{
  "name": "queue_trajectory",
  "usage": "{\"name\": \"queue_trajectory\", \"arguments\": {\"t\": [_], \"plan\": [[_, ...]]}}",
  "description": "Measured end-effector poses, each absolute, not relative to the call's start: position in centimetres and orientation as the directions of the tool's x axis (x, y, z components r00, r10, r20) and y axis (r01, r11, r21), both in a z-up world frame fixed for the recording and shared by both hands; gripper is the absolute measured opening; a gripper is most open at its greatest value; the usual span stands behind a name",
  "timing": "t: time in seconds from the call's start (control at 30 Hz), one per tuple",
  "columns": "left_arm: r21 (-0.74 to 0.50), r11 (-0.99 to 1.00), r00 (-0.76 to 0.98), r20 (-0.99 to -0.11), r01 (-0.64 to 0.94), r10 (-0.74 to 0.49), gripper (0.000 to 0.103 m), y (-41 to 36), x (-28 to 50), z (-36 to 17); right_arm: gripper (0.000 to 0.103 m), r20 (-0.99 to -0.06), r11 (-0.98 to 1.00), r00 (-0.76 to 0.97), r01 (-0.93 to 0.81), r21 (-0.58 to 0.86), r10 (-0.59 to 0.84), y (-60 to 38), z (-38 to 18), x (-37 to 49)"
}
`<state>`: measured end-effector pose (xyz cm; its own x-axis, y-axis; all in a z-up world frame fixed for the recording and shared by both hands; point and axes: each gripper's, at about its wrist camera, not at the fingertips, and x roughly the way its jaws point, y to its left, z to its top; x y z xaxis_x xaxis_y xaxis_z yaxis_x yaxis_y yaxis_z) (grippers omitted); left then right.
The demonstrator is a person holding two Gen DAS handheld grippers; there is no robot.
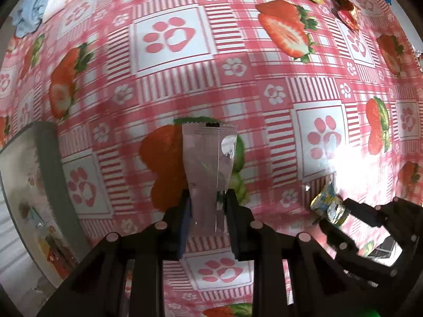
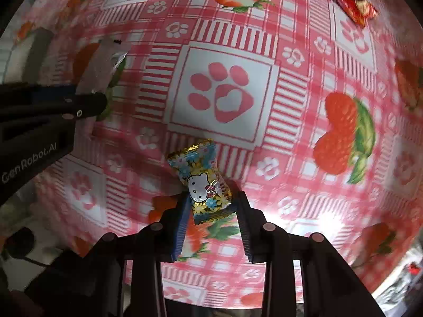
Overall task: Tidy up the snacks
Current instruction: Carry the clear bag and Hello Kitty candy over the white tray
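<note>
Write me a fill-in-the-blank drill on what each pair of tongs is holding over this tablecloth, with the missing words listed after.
1. The left tongs grip a long ____ packet.
2. The right tongs grip a small candy whose wrapper shows a white cartoon ____.
3. The tablecloth is printed with paw prints and ____.
4. A red wrapped snack lies on the cloth, ____ by either tongs.

Missing words: silver; cat; strawberries; untouched
</note>
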<state>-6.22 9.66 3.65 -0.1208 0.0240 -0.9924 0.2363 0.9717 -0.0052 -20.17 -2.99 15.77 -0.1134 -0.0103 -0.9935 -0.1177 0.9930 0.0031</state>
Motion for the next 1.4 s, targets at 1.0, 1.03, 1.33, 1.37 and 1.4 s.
{"name": "queue_trajectory", "arguments": {"t": [1.0, 1.03, 1.33, 1.37, 1.4], "plan": [[-0.021, 0.994, 0.020, -1.000, -0.103, -0.019, 0.028, 30.5, -14.4, 12.7, 0.074, -0.997, 0.971, -0.083, -0.239, 0.017, -0.003, 5.4, 23.4, -15.8], [-0.019, 0.993, 0.019, -1.000, -0.113, -0.017, 0.028, 30.9, -14.5, 12.6, 0.085, -0.996, 0.971, -0.086, -0.237, -0.014, -0.035, 4.8, 22.8, -15.8], [0.018, 0.991, -0.028, -0.999, -0.132, 0.014, 0.028, 32.1, -15.9, 12.0, 0.075, -0.982, 0.958, -0.147, -0.276, -0.077, -0.121, 2.7, 17.7, -17.0], [0.024, 0.991, -0.033, -0.999, -0.129, 0.020, 0.028, 32.1, -16.1, 12.0, 0.072, -0.980, 0.954, -0.151, -0.289, -0.081, -0.129, 2.8, 17.3, -17.2], [0.028, 0.991, -0.036, -0.999, -0.129, 0.024, 0.028, 32.1, -16.2, 12.0, 0.072, -0.978, 0.946, -0.154, -0.311, -0.090, -0.143, 3.1, 16.9, -17.4]]}}
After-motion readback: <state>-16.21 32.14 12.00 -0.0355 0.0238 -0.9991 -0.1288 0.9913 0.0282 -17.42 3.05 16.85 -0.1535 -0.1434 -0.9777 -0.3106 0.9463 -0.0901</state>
